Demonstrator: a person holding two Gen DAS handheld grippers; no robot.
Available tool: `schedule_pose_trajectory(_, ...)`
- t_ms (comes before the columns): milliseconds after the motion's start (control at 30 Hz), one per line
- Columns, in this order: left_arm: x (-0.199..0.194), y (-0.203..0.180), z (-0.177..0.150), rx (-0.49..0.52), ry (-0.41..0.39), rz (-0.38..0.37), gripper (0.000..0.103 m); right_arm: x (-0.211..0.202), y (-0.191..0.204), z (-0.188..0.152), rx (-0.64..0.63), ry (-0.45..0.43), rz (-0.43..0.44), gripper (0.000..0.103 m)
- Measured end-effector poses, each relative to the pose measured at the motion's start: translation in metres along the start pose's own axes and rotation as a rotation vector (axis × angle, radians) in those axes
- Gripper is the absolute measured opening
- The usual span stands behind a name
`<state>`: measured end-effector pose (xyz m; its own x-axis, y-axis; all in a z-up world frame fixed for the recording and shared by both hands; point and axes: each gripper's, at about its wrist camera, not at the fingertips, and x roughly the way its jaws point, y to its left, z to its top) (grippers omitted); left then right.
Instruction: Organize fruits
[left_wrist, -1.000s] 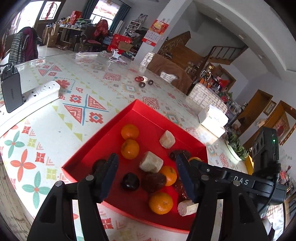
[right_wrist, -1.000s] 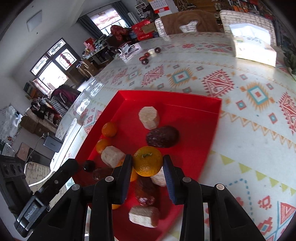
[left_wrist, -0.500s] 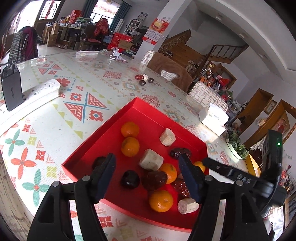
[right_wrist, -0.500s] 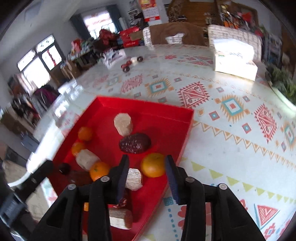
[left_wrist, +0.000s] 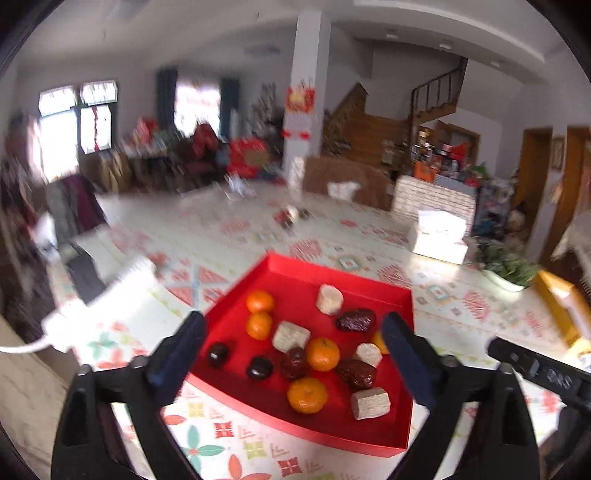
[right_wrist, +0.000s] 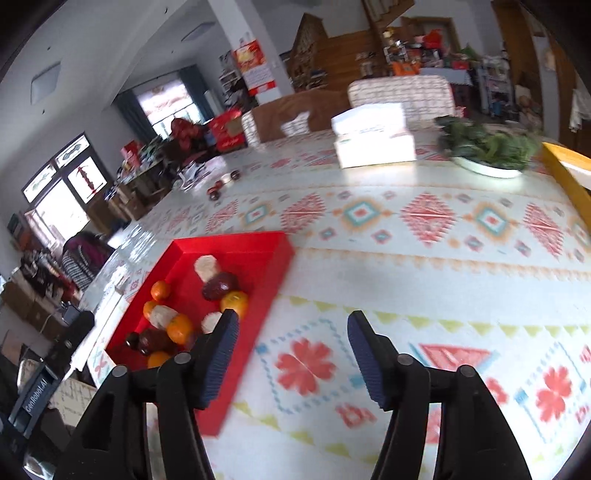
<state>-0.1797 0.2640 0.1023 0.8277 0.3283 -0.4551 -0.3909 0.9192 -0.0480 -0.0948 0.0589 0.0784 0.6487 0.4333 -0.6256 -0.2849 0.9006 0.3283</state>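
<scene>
the red tray (left_wrist: 373, 291) sits on the patterned tabletop (right_wrist: 424, 258) with every piece inside it: oranges (left_wrist: 322, 353), dark dates (left_wrist: 355, 319) and pale cut chunks (left_wrist: 328, 299), so the walls keep round fruit from rolling off. the left gripper (left_wrist: 291, 343) hovers at the tray's 6 o'clock edge, its jaws released, just opened wide and empty. the right gripper (right_wrist: 291, 350), off at the tray's 3 o'clock side, has jaws just opened too, over bare cloth, likely after letting an orange go.
</scene>
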Motion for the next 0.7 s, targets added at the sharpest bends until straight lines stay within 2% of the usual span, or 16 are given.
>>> schedule_pose_trajectory(100,-0.019,-0.022,-0.003,0.058,-0.067,0.063,0.103,-0.017,-0.005,-0.017,-0.033,-0.034,-0.037,0.07)
schedule_pose_trajectory(167,-0.026,-0.033,-0.003,0.077,-0.07,0.071,0.103,-0.027,-0.007,-0.027,-0.057,-0.057,-0.06,0.072)
schedule_pose_trajectory(367,-0.041,-0.058,-0.006,0.085,-0.042,0.02,0.103,-0.052,-0.015,-0.048,-0.103,-0.088,-0.067,0.078)
schedule_pose_trajectory(700,-0.059,-0.097,-0.019,0.161,-0.02,-0.005,0.103,-0.079,-0.02,-0.069,-0.144,-0.129,-0.081,0.083)
